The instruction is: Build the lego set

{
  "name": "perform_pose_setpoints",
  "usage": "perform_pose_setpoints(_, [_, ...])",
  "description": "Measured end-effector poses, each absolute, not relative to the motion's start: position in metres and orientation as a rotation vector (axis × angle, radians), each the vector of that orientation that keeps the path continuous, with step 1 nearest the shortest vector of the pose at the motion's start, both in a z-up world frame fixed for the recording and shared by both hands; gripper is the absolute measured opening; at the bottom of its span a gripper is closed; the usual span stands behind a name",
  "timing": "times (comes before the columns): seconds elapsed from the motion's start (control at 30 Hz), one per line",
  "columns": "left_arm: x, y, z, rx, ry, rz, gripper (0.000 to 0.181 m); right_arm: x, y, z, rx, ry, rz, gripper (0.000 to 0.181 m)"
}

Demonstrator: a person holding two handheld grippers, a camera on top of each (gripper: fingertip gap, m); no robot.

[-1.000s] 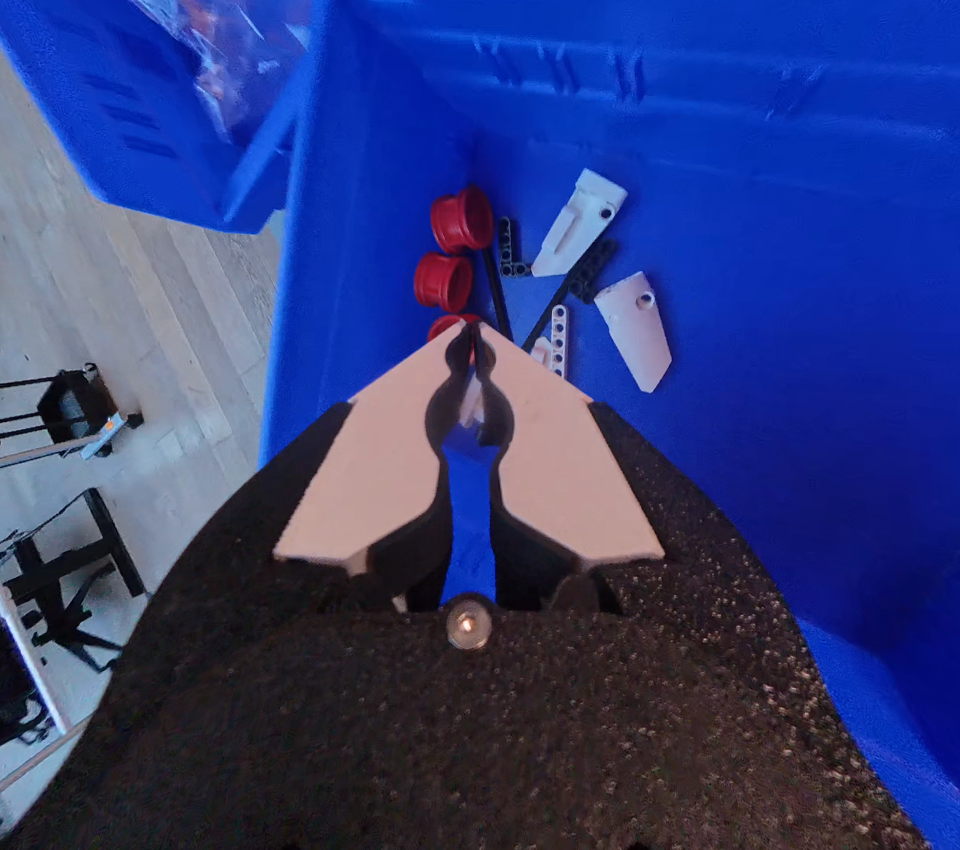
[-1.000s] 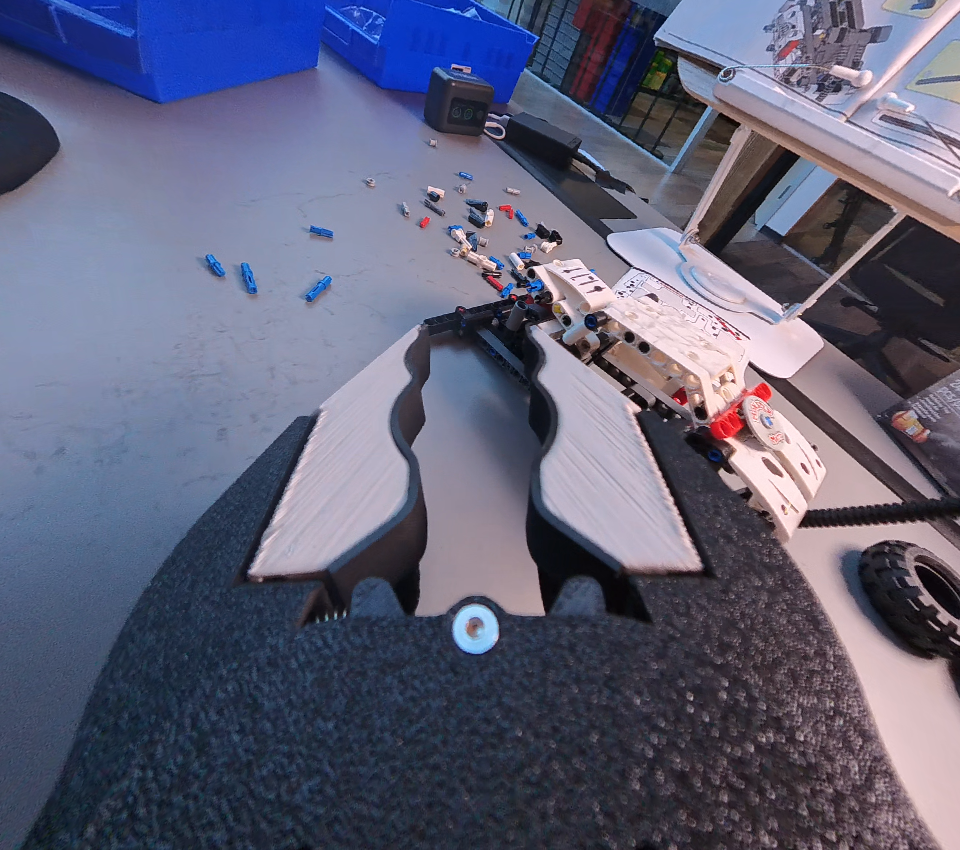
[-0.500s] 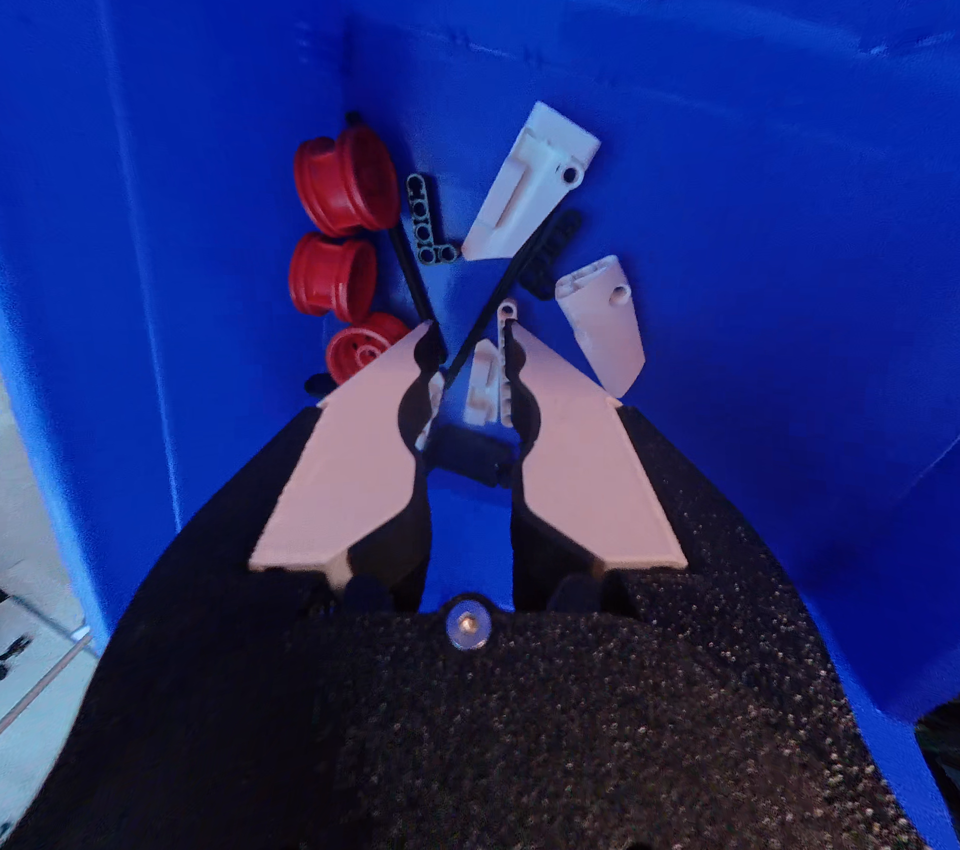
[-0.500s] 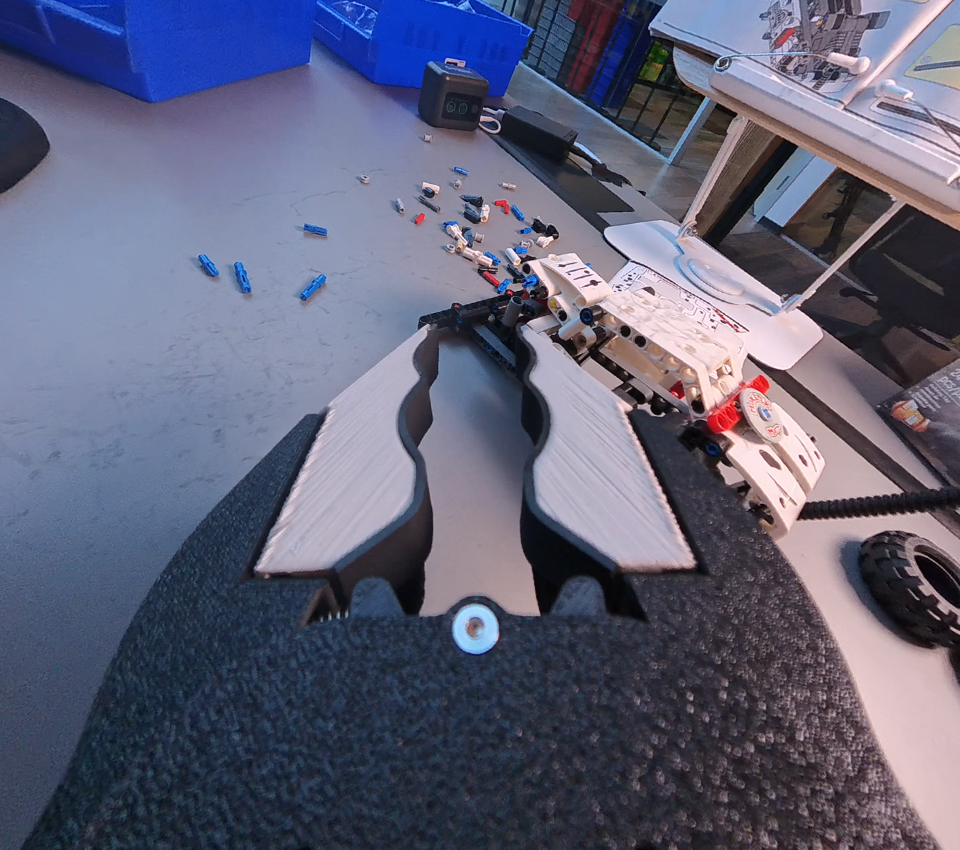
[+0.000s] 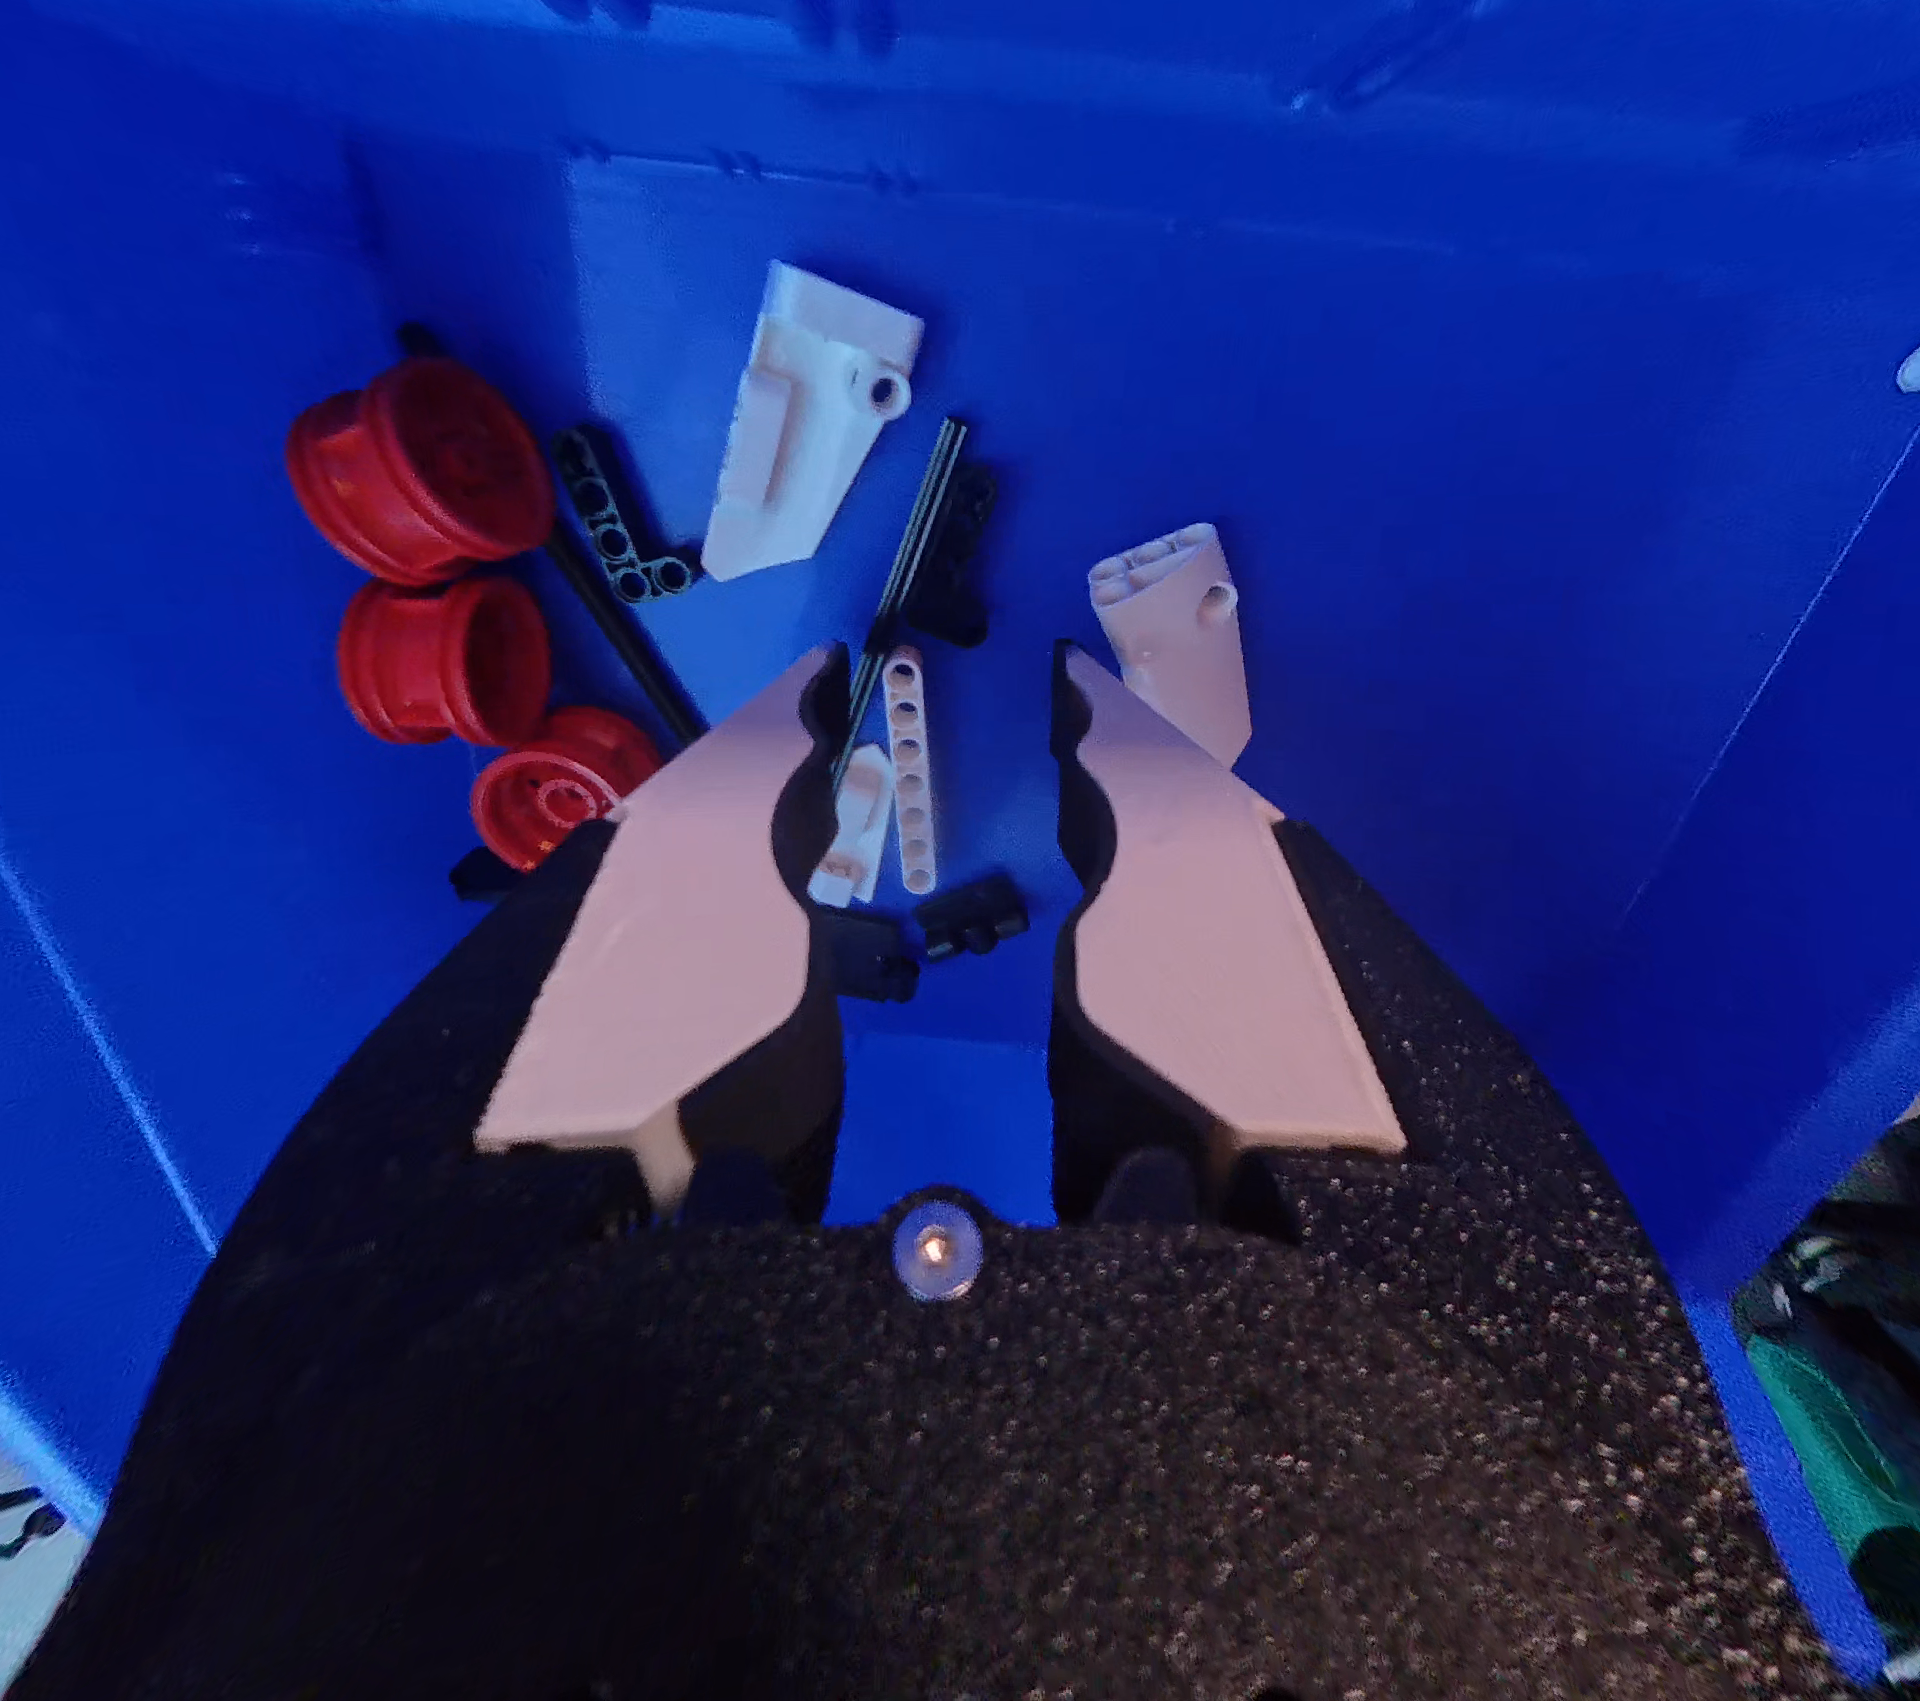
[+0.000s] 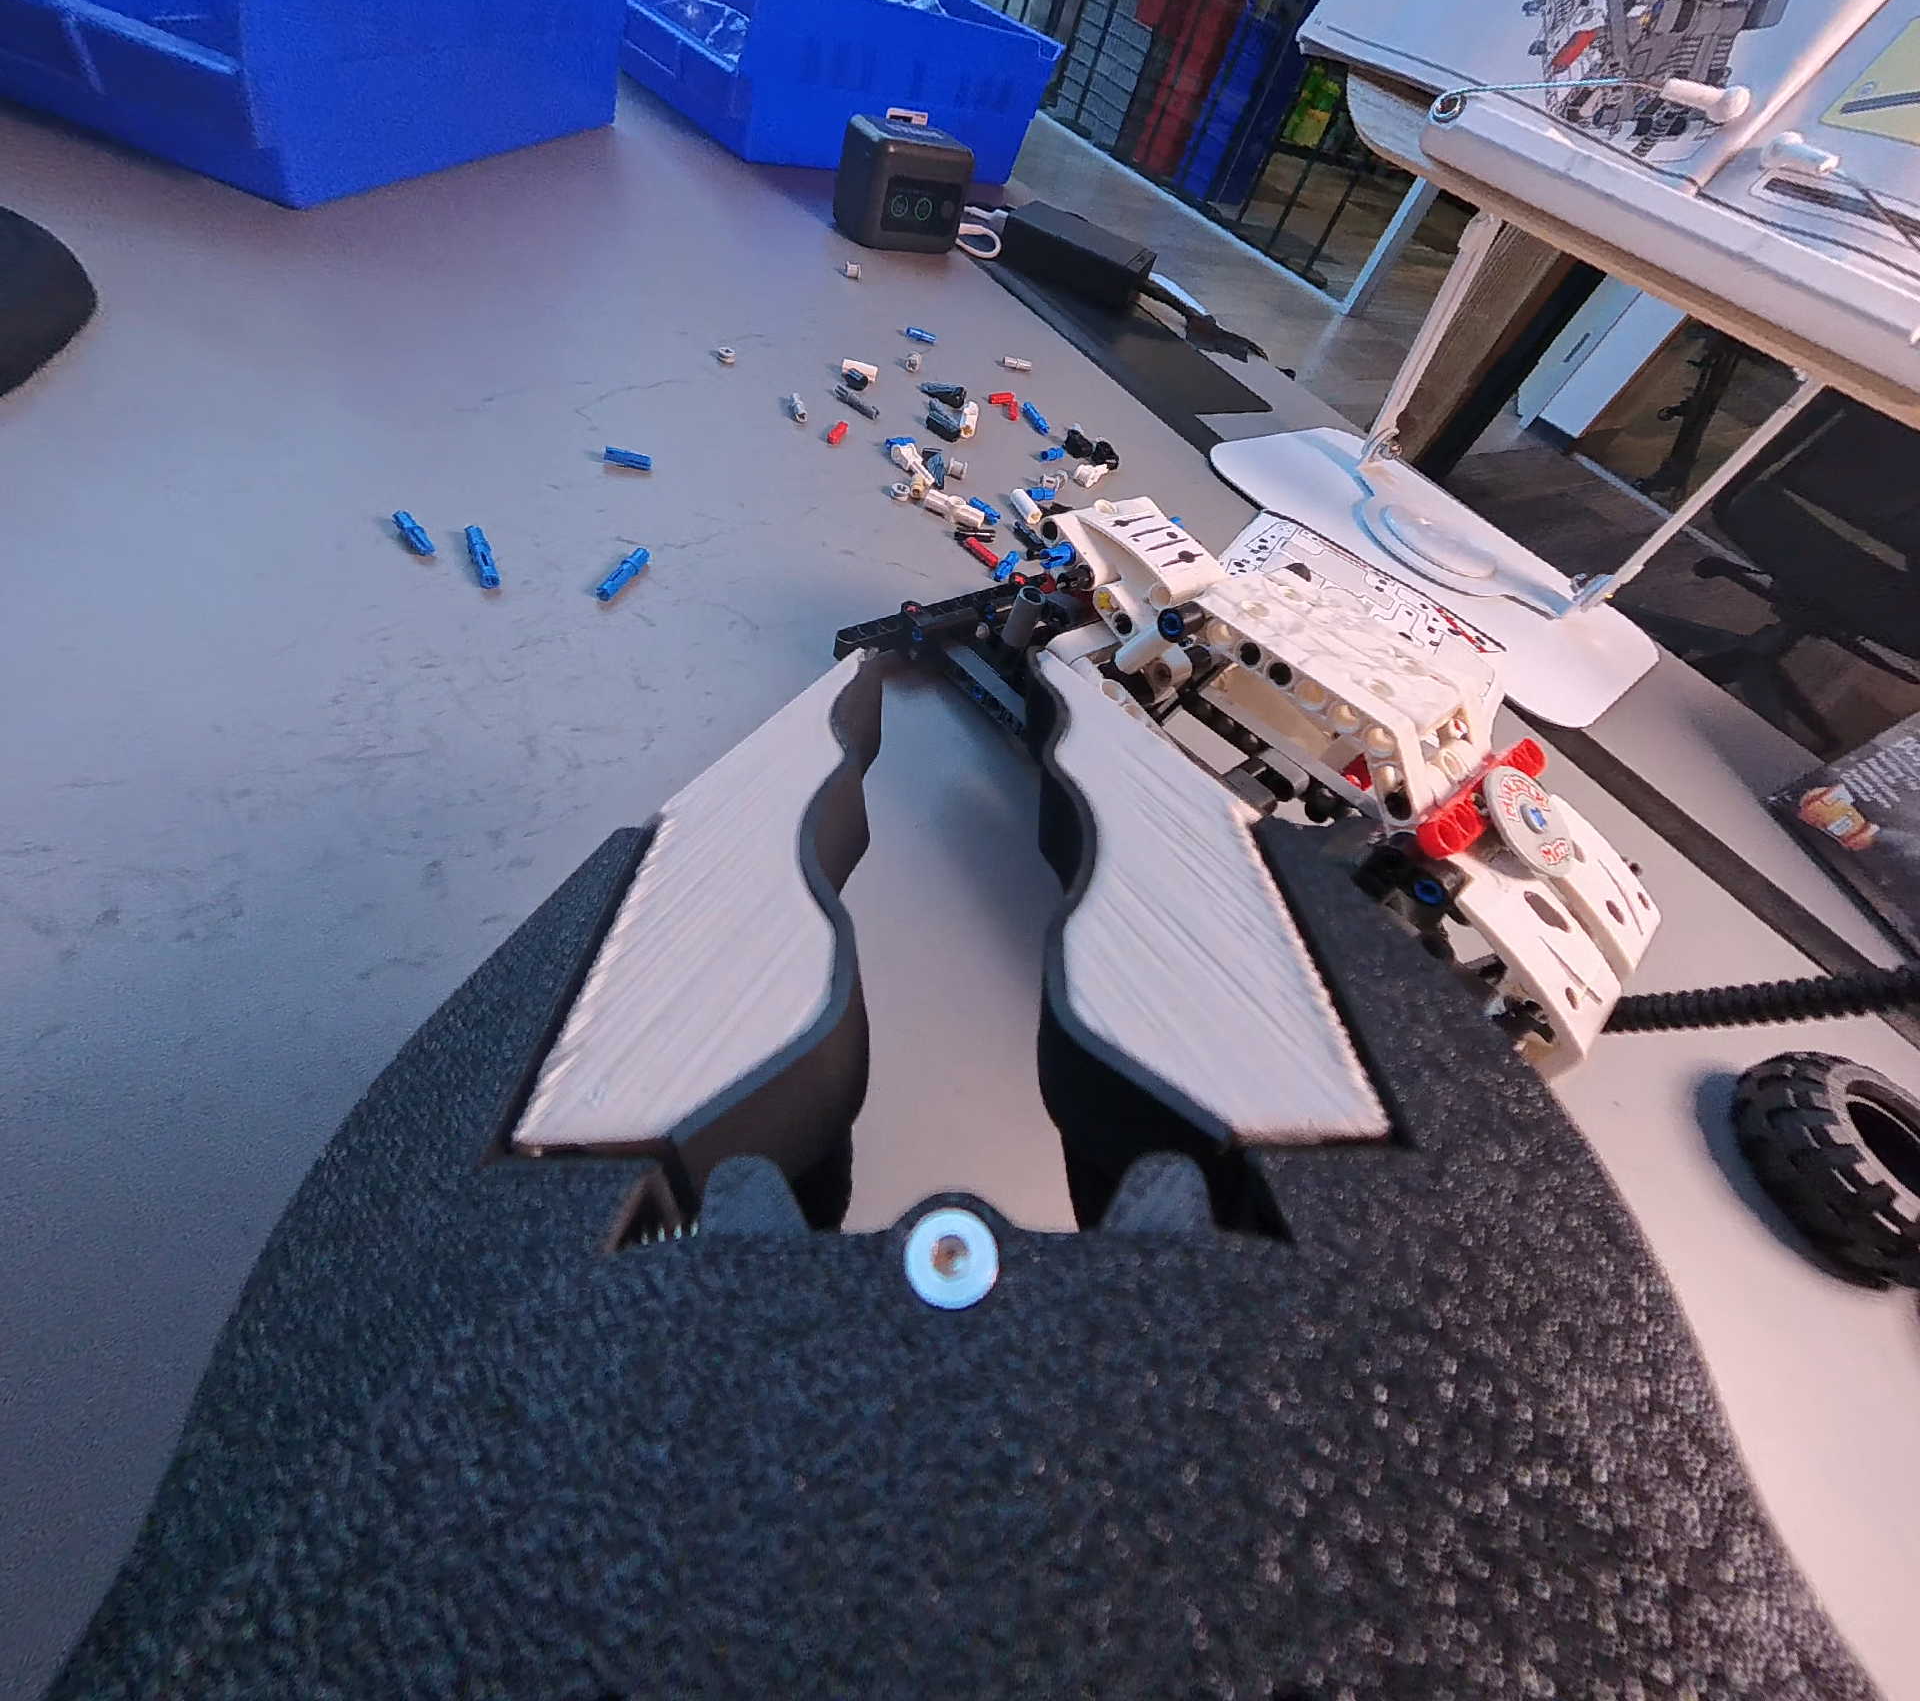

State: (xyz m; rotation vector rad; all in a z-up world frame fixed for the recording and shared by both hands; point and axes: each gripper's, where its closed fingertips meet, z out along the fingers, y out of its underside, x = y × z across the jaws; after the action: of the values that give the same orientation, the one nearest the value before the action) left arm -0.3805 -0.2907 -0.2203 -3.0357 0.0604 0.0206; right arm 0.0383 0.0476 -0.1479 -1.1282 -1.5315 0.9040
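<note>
While your left gripper sits inside the blue bin, its fingers are spread wide and hold nothing; the white holed beam and a small white piece lie on the bin floor in the gap, nearer the left finger, with a thin black axle running past that fingertip. Three red wheel hubs sit left of the left finger, and a white panel is just beyond the right fingertip. Your right gripper is also partly open and empty above the table, with the half-built white lego model beside its right finger and its black beam just past both tips.
</note>
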Motion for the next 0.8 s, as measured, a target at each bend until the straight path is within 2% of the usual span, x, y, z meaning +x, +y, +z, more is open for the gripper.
perform_pose_setpoints(0.4, [-0.385,-0.275,-0.222,-3.005,0.179,0.141,0.009,0.038,0.049,-0.148,-1.138,-1.526,0.907,0.026])
perform_pose_setpoints(0.63, [-0.385,-0.279,-0.214,-2.979,0.158,0.162,0.008,0.038,0.05,-0.148,-1.139,-1.526,0.907,0.026])
perform_pose_setpoints(0.8, [-0.39,-0.275,-0.184,-2.881,0.066,0.234,0.008,0.039,0.05,-0.148,-1.131,-1.527,0.9,0.026])
